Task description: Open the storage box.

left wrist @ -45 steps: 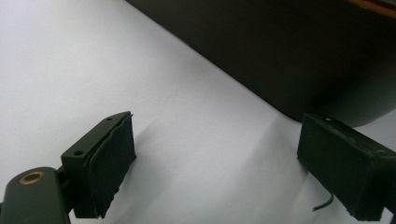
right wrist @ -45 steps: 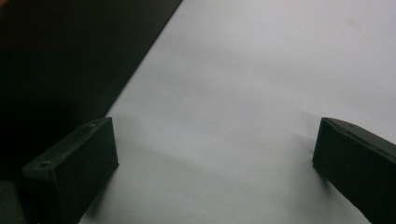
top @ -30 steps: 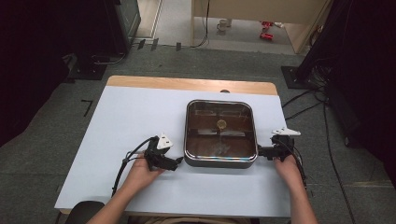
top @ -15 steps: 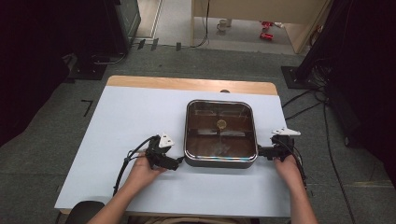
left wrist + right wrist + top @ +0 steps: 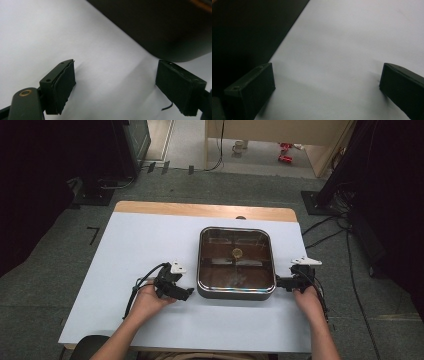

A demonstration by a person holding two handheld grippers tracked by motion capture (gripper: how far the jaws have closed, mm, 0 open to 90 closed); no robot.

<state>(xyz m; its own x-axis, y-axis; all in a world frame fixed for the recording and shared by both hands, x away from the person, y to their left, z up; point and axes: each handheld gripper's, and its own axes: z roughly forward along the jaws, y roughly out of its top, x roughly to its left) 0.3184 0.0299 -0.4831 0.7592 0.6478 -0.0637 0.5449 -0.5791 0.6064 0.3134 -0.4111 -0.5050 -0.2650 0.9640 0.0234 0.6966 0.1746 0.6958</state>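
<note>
White table top (image 5: 150, 250) on grey carpet, wooden strip along its far edge. Left to right: your left gripper (image 5: 186, 293) lies low on the sheet just beside the pan's near left corner, jaws wide, having just been closing a little, with nothing between them. Square dark pan (image 5: 236, 291) sits right of centre, glass lid on. Your right gripper (image 5: 278, 283) points at its right wall, jaws wide, bare sheet between them.

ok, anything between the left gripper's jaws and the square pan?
Nothing: in the left gripper view, bare white table runs from the open left gripper to the pan.
</note>
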